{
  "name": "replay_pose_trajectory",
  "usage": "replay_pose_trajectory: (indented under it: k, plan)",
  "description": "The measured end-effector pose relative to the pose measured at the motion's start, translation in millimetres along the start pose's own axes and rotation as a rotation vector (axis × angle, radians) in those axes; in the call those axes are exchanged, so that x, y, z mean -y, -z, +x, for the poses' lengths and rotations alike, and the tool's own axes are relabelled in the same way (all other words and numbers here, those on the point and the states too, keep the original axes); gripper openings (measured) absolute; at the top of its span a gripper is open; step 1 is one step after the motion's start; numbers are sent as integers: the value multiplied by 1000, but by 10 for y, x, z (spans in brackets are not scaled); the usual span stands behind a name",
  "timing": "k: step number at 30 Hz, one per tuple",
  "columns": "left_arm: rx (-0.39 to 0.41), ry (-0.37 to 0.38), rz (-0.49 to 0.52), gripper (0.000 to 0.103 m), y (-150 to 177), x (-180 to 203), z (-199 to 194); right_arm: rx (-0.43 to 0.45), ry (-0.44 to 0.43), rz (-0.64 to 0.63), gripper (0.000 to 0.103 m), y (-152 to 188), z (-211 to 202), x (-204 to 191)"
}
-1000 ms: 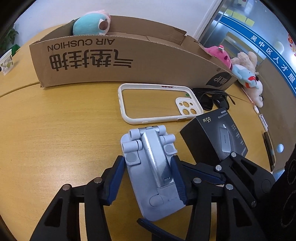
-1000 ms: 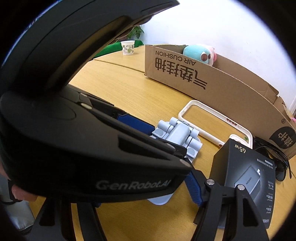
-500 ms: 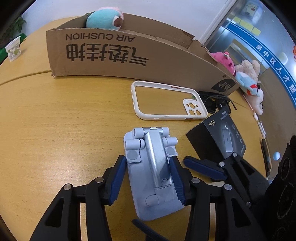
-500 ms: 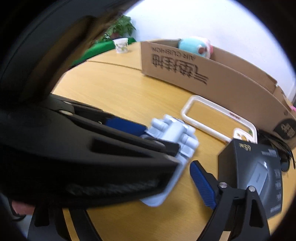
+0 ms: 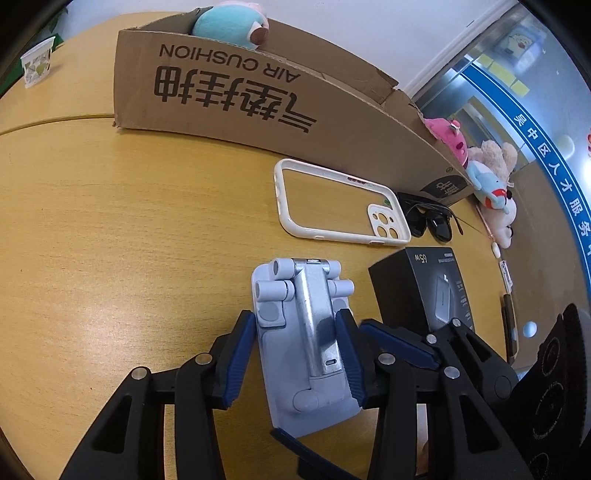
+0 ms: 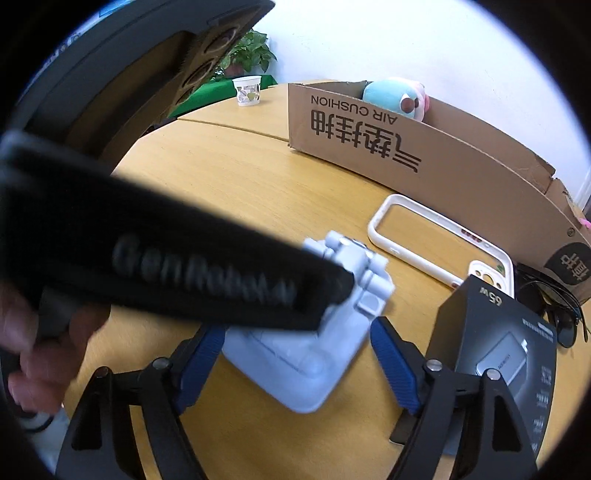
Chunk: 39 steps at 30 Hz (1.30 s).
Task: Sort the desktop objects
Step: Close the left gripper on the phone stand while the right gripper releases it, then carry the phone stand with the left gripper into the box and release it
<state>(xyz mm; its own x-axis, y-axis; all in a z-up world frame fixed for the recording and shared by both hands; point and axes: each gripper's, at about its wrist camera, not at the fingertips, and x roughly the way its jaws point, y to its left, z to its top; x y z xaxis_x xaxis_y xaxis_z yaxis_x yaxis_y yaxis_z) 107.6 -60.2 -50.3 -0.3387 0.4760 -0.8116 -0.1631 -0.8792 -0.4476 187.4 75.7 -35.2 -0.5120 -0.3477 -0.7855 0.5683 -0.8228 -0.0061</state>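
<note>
My left gripper is shut on a pale blue folding phone stand and holds it above the wooden table. The stand also shows in the right wrist view, half hidden by the left gripper's black body. My right gripper is open, its blue pads on either side of the stand without touching it. A white phone case, black sunglasses and a black 65W charger box lie beyond.
A long cardboard box marked AIR CUSHION stands at the back with a teal plush inside. More plush toys lie at its right end. A paper cup stands far left.
My left gripper has lifted and drawn back with the phone stand. The right gripper has shifted left so its open pads now flank the stand.
</note>
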Motion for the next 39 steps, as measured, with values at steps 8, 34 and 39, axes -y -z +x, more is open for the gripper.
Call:
replay_pose_trajectory:
  k: [8, 34, 39]
  plan:
    - [35, -36, -30, 40, -75, -143, -95, -30, 53, 105, 82, 131, -161, 256]
    - [-24, 0, 45, 46, -55, -43, -53, -11, 60, 106, 73, 162, 20, -159]
    - [-22, 1, 49, 47, -38, -22, -49, -6, 51, 116, 73, 233, -27, -171]
